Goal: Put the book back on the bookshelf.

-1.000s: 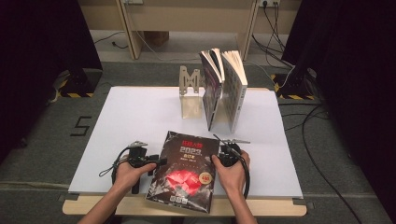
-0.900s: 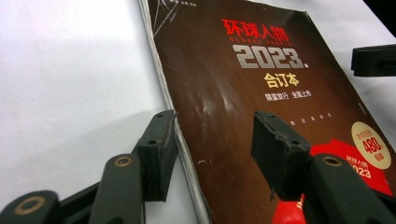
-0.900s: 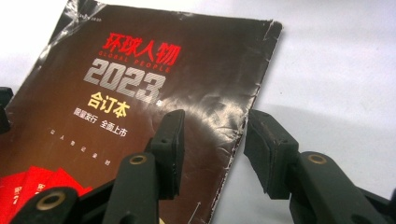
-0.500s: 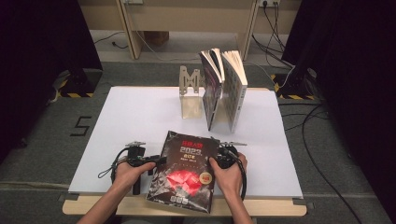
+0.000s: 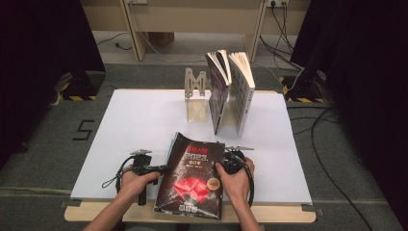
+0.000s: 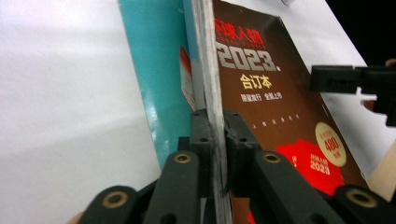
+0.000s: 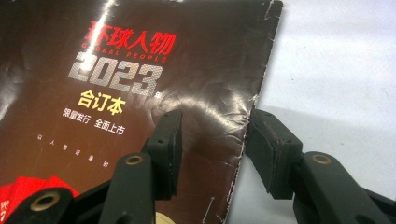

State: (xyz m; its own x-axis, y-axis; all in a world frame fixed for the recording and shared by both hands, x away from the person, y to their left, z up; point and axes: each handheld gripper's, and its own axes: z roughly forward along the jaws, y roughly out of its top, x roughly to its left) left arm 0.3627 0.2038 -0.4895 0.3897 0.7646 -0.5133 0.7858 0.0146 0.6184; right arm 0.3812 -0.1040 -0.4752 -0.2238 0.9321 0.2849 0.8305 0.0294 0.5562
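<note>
Dark magazine (image 5: 192,180), one, left tongs (image 6: 214,126) just clamped on it, right tongs (image 7: 212,144) apart.

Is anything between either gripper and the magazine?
Nothing visible. The left gripper has just closed on the magazine at its edge; the right gripper has its jaws astride the opposite edge, pads not pressing.

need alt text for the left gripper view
The left gripper is clamped on the edge of a dark magazine with "2023" on its cover, having just closed. A teal page shows underneath, over a white table; the right gripper is beyond.
</note>
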